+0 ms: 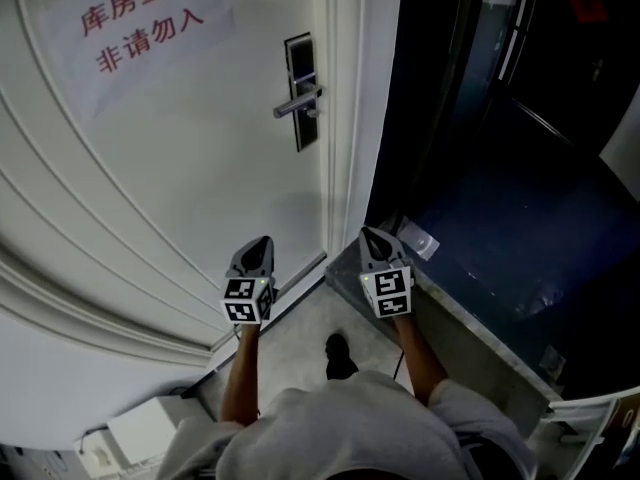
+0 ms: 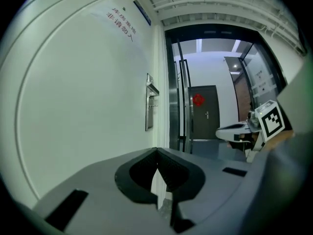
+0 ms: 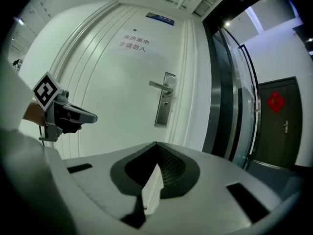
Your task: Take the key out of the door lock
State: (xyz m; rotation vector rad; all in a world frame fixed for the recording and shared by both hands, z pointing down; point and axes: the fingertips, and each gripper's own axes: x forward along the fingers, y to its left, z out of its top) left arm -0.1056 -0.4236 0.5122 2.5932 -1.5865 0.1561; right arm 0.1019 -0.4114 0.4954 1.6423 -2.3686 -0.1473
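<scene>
The left of the frame is filled by a white panelled door [image 1: 170, 168], on which a paper notice [image 1: 140, 18] in red characters is fixed at upper left. Dark glazing [image 1: 440, 98] is seen at right, pale floor [image 1: 312, 320] at bottom centre.

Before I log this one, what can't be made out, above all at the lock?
- Key: head view, lock plate too small and dim to show one.
- Left gripper view: lock plate seen nearly edge-on, its face hidden.
- Right gripper view: lock plate too small to tell a key.
- Print on the blue plaque above the door: too small.
</scene>
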